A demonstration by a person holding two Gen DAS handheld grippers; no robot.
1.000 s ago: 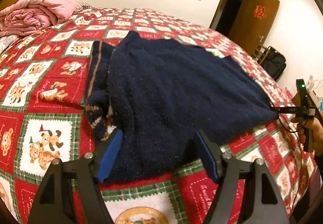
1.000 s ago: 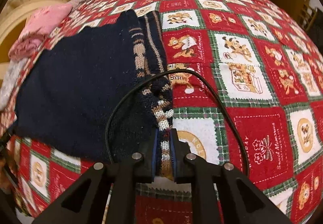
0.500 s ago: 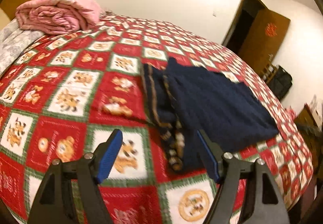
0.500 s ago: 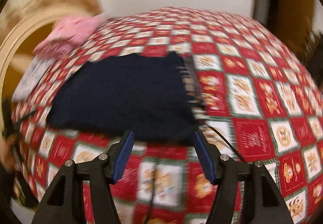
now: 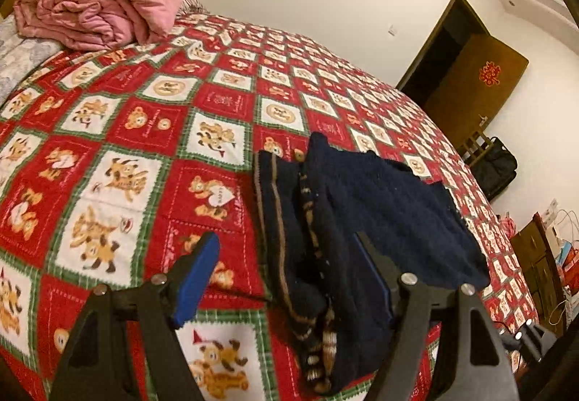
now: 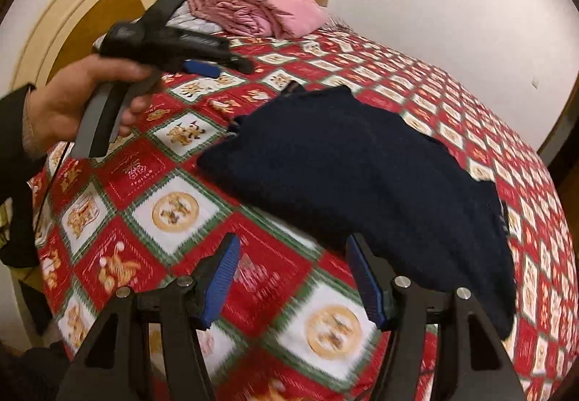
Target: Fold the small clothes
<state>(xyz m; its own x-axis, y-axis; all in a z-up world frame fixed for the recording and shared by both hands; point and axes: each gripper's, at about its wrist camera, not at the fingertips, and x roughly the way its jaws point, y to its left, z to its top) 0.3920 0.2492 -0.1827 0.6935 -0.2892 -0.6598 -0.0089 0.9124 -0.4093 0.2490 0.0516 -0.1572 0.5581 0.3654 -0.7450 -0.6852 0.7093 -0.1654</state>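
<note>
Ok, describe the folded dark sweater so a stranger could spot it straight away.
Start at the bed's red, green and white teddy-bear quilt. Near its front edge lies the folded navy knitted sweater. Unlike the pink bundled blanket by the headboard, it is dark, flat, with tan-striped trim.

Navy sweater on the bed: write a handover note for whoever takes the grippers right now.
Left gripper: open, empty, over the sweater's striped sleeve edge.
Right gripper: open, empty, at the near hem.
Navy sweater: lies on the red patchwork bedspread, striped sleeve folded in along one side.
Done: that sleeve fold.
Left: likely fold the body over into a compact stack; the other sleeve's state is not visible.
</note>
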